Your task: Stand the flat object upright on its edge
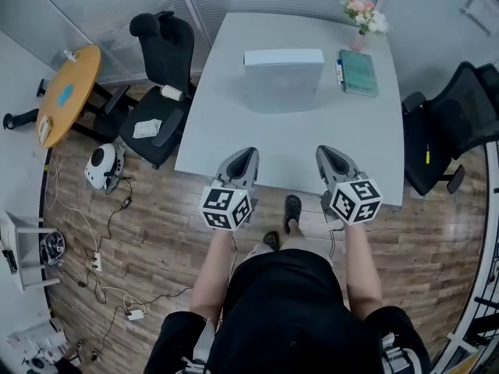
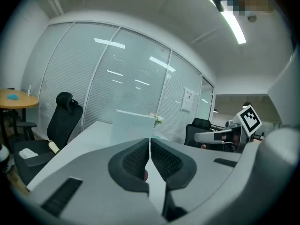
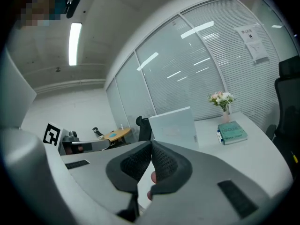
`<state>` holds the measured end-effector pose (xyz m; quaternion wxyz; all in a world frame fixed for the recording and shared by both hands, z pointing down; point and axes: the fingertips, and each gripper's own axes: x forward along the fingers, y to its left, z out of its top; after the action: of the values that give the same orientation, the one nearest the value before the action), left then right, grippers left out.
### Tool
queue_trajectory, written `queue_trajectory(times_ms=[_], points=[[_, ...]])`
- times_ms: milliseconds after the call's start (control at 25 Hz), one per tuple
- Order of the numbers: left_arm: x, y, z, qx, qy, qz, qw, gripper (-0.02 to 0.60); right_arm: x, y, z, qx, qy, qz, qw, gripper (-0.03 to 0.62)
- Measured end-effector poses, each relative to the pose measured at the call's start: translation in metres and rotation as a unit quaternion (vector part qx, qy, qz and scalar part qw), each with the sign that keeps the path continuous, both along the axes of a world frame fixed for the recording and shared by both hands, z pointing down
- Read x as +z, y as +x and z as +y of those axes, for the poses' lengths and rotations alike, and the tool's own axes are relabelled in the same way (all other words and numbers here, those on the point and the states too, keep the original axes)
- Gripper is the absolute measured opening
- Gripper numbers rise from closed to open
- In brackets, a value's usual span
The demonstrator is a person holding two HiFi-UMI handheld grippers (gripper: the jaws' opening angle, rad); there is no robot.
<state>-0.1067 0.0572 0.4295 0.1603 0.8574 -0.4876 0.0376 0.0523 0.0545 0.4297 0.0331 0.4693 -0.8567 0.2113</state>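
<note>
The pale flat panel (image 1: pixel 283 76) stands upright on its edge at the far middle of the counter (image 1: pixel 257 135), well apart from both claws. The left claw (image 1: pixel 246 156) and right claw (image 1: pixel 330 154) hang at the near edge, each pinched together on nothing. Only the right gripper view shows the green book (image 3: pixel 233 132) and flowers (image 3: pixel 221 99) from the side, beside the panel

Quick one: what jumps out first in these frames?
A pale flat panel stands upright on its edge mid-table, with a teal book lying at its right and pink flowers at the far corner. Nearer, the left tool and right tool hang side by side over the near edge of the white table, both shut and empty.
</note>
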Motion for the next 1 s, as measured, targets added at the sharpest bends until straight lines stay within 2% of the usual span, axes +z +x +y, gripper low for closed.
queue_trajectory(times_ms=[240, 360, 720, 1000], points=[[-0.016, -0.010, 0.050, 0.020, 0.011, 0.028, 0.9994, 0.031, -0.022, -0.014, 0.045, -0.006, 0.028, 0.005, 1.000, 0.017], [-0.023, -0.010, 0.067, 0.024, 0.020, 0.029, 0.9991, 0.031, -0.031, -0.013, 0.064, -0.003, 0.038, 0.004, 0.999, 0.017], [-0.057, -0.008, 0.106, 0.054, 0.045, 0.044, 0.9965, 0.031, -0.054, -0.010, 0.110, 0.012, 0.080, 0.028, 0.996, 0.017], [-0.068, -0.005, 0.115, 0.053, 0.057, 0.046, 0.9959, 0.031, -0.073, -0.009, 0.122, 0.009, 0.104, 0.035, 0.994, 0.015]])
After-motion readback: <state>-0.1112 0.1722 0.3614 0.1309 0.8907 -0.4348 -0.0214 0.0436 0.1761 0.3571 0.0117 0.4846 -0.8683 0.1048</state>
